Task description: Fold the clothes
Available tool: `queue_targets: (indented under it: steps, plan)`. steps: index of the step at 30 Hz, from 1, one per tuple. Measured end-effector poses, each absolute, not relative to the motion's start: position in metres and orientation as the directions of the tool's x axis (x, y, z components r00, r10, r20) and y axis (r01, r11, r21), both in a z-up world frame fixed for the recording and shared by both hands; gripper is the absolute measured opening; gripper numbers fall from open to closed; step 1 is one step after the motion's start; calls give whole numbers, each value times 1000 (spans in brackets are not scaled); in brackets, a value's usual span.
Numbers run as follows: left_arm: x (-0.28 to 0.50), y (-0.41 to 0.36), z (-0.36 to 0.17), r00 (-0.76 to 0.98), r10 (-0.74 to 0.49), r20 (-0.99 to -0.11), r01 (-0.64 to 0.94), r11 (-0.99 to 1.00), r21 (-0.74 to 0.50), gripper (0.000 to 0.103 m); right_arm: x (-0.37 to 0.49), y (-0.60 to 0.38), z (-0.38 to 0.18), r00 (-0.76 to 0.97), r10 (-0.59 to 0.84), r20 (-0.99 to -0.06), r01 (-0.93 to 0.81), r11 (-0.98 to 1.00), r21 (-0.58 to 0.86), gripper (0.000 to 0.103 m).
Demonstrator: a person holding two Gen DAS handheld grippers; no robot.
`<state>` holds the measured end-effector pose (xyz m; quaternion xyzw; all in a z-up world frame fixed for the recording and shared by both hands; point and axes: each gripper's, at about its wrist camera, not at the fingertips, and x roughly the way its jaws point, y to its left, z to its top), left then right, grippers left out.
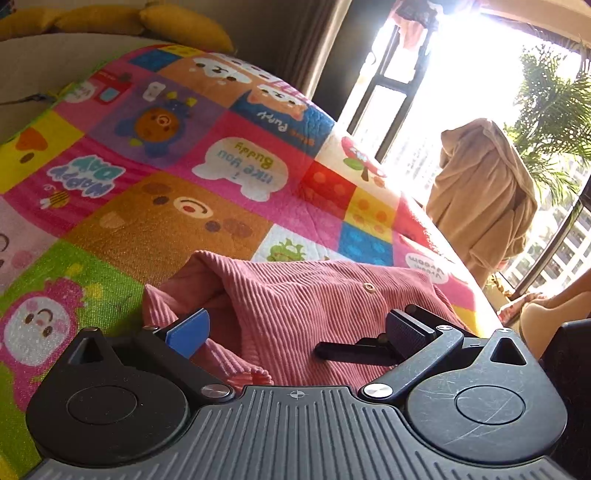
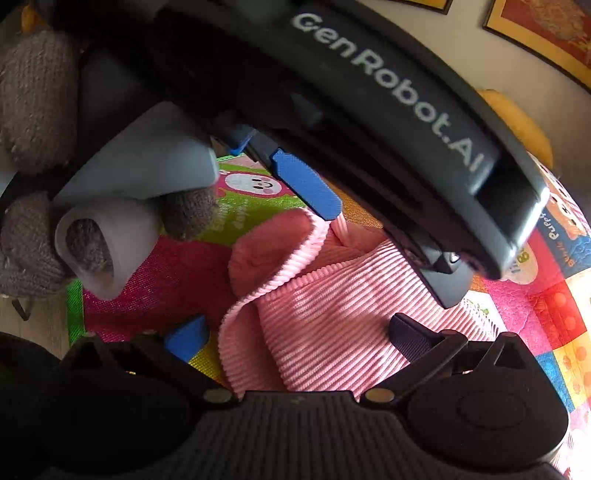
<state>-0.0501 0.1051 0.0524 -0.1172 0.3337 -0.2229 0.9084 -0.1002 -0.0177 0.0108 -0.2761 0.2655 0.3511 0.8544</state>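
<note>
A pink corduroy garment (image 1: 295, 295) lies crumpled on a colourful play mat (image 1: 221, 166). In the left wrist view my left gripper (image 1: 295, 332) is open, low over the garment, with cloth bunched between its blue pad and black pad. In the right wrist view my right gripper (image 2: 295, 338) is open too, its fingers straddling the garment (image 2: 314, 314) from the near side. The left gripper's housing crosses above, and its blue finger (image 2: 306, 184) touches a raised fold of the cloth. A grey knit-gloved hand (image 2: 33, 92) holds that gripper.
The mat's right edge runs toward a bright window (image 1: 461, 74). A beige robe (image 1: 480, 192) hangs there beside a palm plant (image 1: 554, 110). Yellow cushions (image 1: 177, 22) lie behind the mat. Bare floor (image 2: 33, 325) shows off the mat's left edge.
</note>
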Motion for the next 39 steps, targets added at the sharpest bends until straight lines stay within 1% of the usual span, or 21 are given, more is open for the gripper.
queue_targets:
  steps: [2, 4, 7, 10, 12, 14, 16, 18, 21, 24, 28, 29, 31, 32, 34, 39]
  plan:
    - [-49, 109, 52, 678, -472, -563, 312, 879, -362, 103, -94, -20, 13, 632, 436, -641, -721, 633, -280, 103]
    - [-50, 115, 52, 691, -456, -561, 291, 885, -362, 103, -87, -29, 17, 641, 424, -640, -695, 675, -249, 96]
    - [-56, 137, 51, 718, -423, -552, 232, 894, -383, 103, -80, -44, 25, 646, 426, -633, -669, 715, -203, 96]
    - [-55, 159, 40, 707, -403, -581, 142, 886, -442, 103, -82, -51, 29, 659, 423, -622, -662, 719, -211, 96]
    - [-51, 169, 28, 674, -441, -594, 100, 850, -517, 103, -87, -49, 27, 657, 425, -623, -669, 710, -221, 96]
    - [-47, 171, 18, 634, -513, -578, 93, 793, -602, 103, -91, -47, 25, 655, 428, -623, -676, 700, -230, 96]
    - [-43, 168, 11, 600, -585, -546, 97, 730, -676, 103, -96, -42, 23, 648, 439, -622, -691, 682, -238, 96]
    - [-37, 162, 8, 571, -648, -504, 101, 664, -741, 103, -102, -37, 21, 643, 458, -613, -713, 651, -262, 100]
    - [-29, 154, 14, 546, -712, -441, 122, 588, -800, 103, -114, -30, 21, 651, 484, -584, -732, 605, -314, 102]
    - [-24, 148, 26, 538, -734, -414, 149, 566, -811, 103, -117, -19, 21, 652, 513, -558, -744, 575, -341, 103]
    - [-22, 144, 37, 543, -732, -411, 165, 573, -803, 103, -107, -1, 14, 654, 515, -554, -744, 570, -348, 102]
    - [-22, 144, 39, 545, -731, -411, 165, 574, -802, 103, -105, 1, 13, 673, 505, -541, -728, 584, -360, 94]
    - [-24, 148, 43, 558, -722, -409, 172, 583, -794, 103, -97, -3, 17, 703, 481, -524, -693, 630, -352, 83]
    - [-26, 153, 46, 574, -714, -402, 175, 587, -791, 103, -92, -7, 21, 715, 469, -518, -674, 657, -337, 79]
    - [-28, 166, 50, 612, -688, -390, 171, 596, -785, 103, -82, -21, 28, 719, 459, -522, -651, 706, -277, 79]
    - [-22, 187, 32, 644, -634, -429, 62, 601, -797, 103, -69, -50, 36, 737, 430, -521, -591, 784, -189, 79]
